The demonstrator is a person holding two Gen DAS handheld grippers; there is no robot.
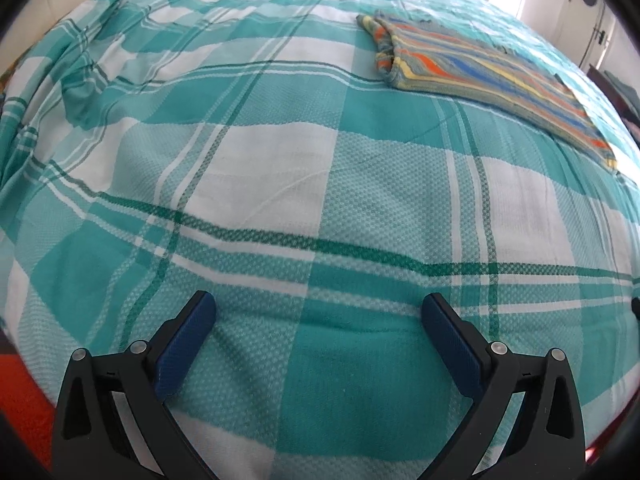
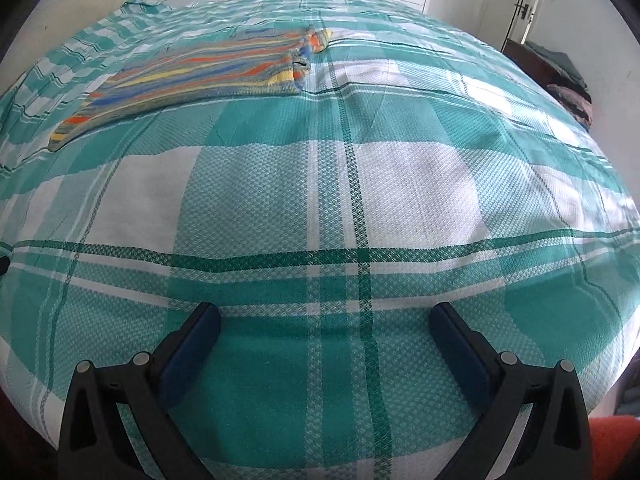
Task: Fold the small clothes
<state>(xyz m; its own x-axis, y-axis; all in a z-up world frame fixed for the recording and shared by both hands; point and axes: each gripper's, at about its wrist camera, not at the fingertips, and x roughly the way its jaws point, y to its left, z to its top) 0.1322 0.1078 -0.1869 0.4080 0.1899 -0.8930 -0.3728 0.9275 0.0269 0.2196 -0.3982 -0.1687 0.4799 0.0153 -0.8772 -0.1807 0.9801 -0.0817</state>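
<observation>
The striped garment [image 1: 492,80] lies flat on the bed, far from both grippers, up near the middle of the checked bedspread [image 1: 280,184]. It has orange, blue, yellow and grey stripes. It looks like a long, neat shape with straight sides, and one end is bunched a little where the cloth doubles over. In the right wrist view the same striped garment [image 2: 192,76] sits off to the left, and in the left wrist view it sits off to the right, so it lies between the two tools but well ahead of them. I think it is already folded at least once, maybe in half, though I cannot tell if more folds are wanted. The left gripper [image 1: 318,316] hangs over the bedspread with its two blue fingers spread wide, and it holds nothing. The right gripper [image 2: 325,326] is the same: wide apart and empty. Far off at the right side, some other clothes [image 2: 568,88] are piled on a dark shelf, so there may be more small clothes left to fold.
</observation>
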